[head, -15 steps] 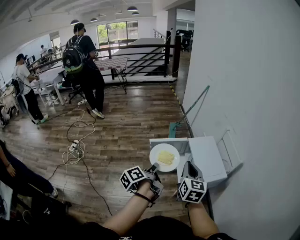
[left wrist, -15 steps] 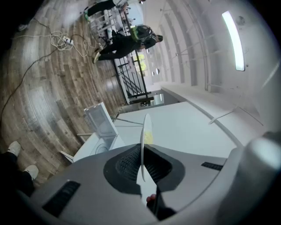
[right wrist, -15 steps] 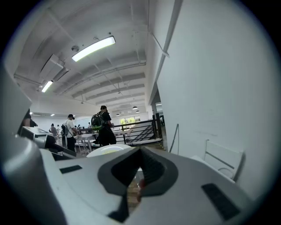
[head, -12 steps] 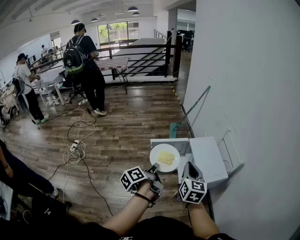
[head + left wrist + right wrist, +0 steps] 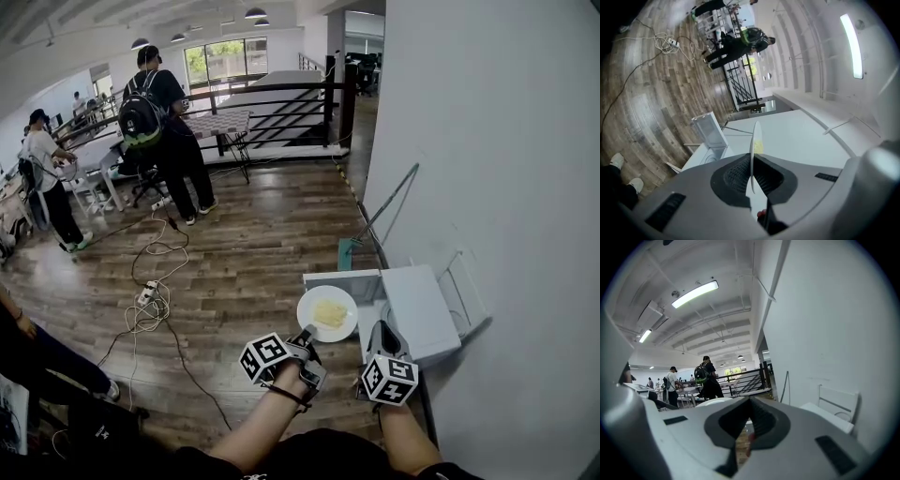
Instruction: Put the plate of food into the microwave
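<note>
Gripping plate (image 5: 327, 313) by its rim with left claw (image 5: 307, 335), right claw (image 5: 380, 330) closed and empty; needing a level carry, feeding slowly into microwave (image 5: 413, 309).

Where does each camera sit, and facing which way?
Head view: on the head, steeply down; both forearms, left gripper, right gripper, plate, microwave.
Left gripper view: on that gripper, along jaws clamped on the edge-on plate, toward microwave.
Right gripper view: on that gripper, along closed empty jaws, across the room.
Head and left gripper views share plate, microwave.
</note>
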Action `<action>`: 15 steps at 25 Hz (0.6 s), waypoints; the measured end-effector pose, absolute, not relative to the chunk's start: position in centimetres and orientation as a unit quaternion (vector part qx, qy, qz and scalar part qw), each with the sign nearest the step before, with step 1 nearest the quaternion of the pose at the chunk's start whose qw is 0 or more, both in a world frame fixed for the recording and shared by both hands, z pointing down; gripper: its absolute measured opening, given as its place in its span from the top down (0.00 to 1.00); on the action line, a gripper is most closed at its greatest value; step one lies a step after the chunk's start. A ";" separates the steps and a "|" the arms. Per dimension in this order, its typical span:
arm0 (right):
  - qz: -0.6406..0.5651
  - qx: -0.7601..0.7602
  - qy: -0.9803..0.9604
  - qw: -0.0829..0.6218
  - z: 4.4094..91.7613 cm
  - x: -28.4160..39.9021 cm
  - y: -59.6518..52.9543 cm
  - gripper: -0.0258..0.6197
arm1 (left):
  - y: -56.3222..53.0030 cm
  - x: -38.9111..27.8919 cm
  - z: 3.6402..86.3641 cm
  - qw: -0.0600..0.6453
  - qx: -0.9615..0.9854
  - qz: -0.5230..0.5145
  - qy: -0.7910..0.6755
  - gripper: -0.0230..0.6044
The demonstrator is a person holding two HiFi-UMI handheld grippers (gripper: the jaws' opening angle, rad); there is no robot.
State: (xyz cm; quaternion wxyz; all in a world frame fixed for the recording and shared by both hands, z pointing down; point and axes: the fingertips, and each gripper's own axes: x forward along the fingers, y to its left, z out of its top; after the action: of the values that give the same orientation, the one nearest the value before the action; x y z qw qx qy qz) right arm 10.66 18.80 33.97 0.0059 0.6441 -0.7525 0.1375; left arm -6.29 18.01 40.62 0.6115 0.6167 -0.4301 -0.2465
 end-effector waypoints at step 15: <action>0.141 0.664 -0.734 0.025 35.7 5.6 18.5 0.95 | 18.1 -11.6 43.1 0.630 0.610 -0.231 -0.422 0.95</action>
State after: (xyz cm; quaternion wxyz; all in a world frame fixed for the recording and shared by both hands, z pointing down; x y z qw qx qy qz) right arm 5.65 18.49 35.73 0.0255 0.6636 -0.7342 0.1411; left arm -11.64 18.07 43.15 0.6295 0.6099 -0.4220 -0.2315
